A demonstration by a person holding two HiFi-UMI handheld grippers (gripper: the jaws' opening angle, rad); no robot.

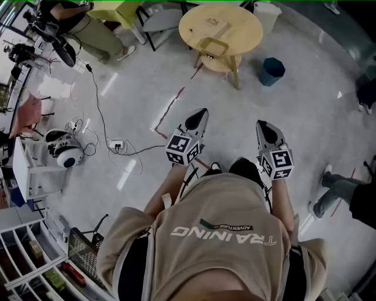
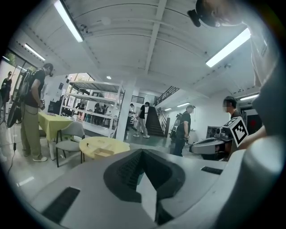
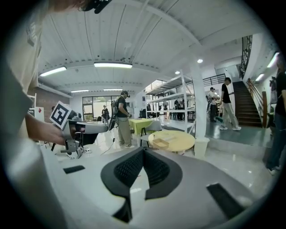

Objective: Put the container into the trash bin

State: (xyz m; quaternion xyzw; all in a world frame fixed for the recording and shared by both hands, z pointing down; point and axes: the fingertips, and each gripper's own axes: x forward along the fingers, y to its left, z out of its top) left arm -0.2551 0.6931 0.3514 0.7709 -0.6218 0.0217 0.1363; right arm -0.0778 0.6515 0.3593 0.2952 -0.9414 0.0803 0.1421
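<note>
The person's shirt (image 1: 217,235) fills the lower frame. Just above it, the left hand-held gripper (image 1: 201,111) and right hand-held gripper (image 1: 261,123) are both clenched on nothing. Arriving like that, they would likely shove the container (image 1: 214,46) off the round tabletop (image 1: 244,26) at upper centre, where it lies near the edge. A blue bin (image 1: 272,70) stands right of it, and a white bin (image 1: 267,12) is cut off at the top edge. Which is meant is unclear. The container's contents cannot be made out.
</note>
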